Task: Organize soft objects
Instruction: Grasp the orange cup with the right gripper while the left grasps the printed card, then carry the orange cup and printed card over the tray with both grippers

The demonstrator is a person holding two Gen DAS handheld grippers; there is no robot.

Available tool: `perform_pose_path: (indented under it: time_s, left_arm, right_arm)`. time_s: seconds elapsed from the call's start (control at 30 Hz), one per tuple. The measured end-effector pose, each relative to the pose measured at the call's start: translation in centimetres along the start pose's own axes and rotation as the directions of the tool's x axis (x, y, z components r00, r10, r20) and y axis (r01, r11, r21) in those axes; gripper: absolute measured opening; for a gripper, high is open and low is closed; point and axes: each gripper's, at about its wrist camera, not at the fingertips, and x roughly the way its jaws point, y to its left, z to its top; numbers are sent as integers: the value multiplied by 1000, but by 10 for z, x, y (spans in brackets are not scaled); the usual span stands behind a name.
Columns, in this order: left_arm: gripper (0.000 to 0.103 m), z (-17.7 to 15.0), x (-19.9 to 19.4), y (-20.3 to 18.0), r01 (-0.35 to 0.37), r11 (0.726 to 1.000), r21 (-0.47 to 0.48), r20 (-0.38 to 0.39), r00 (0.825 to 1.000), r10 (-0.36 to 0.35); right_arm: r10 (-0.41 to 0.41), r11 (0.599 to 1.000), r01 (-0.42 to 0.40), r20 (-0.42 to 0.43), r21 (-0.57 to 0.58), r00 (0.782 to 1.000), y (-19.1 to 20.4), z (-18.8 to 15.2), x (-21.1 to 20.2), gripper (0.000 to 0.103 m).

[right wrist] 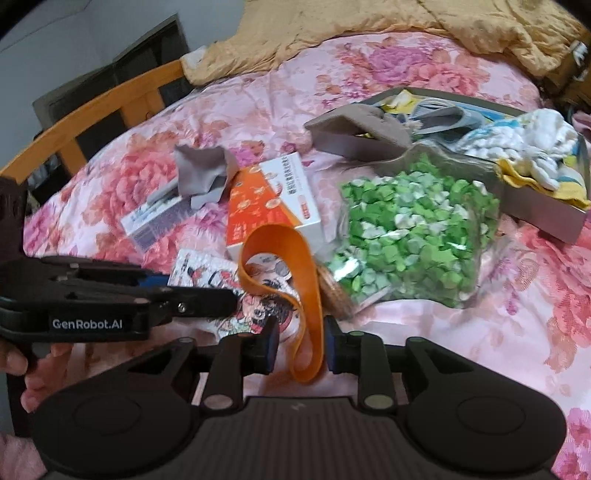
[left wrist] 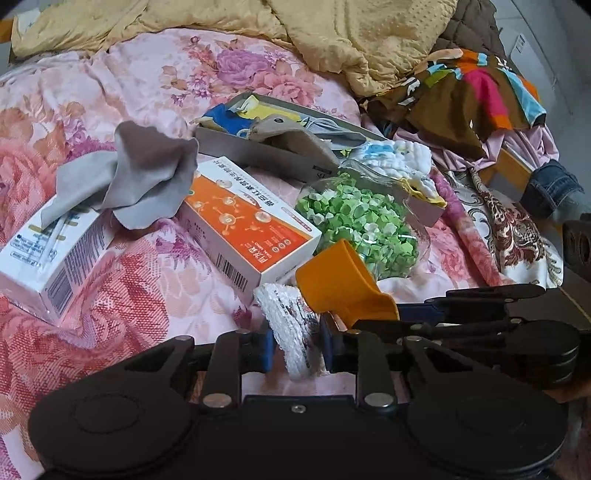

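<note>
On a pink floral bedspread (left wrist: 155, 85) my left gripper (left wrist: 297, 350) is shut on a white waffle-weave cloth with a cartoon print (left wrist: 291, 325); the cloth also shows in the right wrist view (right wrist: 218, 280). My right gripper (right wrist: 299, 349) has an orange rubber band loop (right wrist: 310, 295) between its blue pads, touching the right one; the jaws stand apart. The band shows in the left wrist view (left wrist: 340, 284). A grey cloth (left wrist: 147, 181) lies over a white box (left wrist: 48, 258). A grey tray (left wrist: 258, 147) holds several cloths.
An orange-and-white box (left wrist: 251, 225) and a bag of green paper bits (left wrist: 362, 221) lie just ahead. A white-blue cloth (right wrist: 517, 144) rests on the tray's right end. A yellow quilt (left wrist: 332, 33), piled clothes (left wrist: 472, 99) and a wooden bed frame (right wrist: 92, 110) border the bed.
</note>
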Motion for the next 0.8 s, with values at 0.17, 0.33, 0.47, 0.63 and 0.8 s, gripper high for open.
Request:
perform_pose_path:
  time_s: [0.17, 0.33, 0.47, 0.63, 0.8]
  left_arm:
    - [23, 0, -1, -3, -4, 1000, 28, -4, 1000, 4]
    - [15, 3, -9, -1, 2, 1000, 10, 4, 1000, -2]
    - [11, 3, -20, -8, -9, 1000, 20, 34, 999, 8]
    - [11, -2, -31, -14, -41, 999, 22, 56, 998, 40]
    - [11, -6, -43, -21, -58, 998, 20, 87, 995, 56]
  right_arm:
    - [-25, 1000, 25, 6, -14, 1000, 2, -1, -1, 16]
    - [-60, 997, 63, 57, -55, 997, 11, -2, -16, 14]
    - [-76, 992, 86, 107, -89, 991, 18, -3, -27, 13]
    - [-86, 988, 105, 161, -111, 983, 23, -4, -39, 12]
    - [-106, 982, 136, 212, -132, 972, 26, -6, -50, 10]
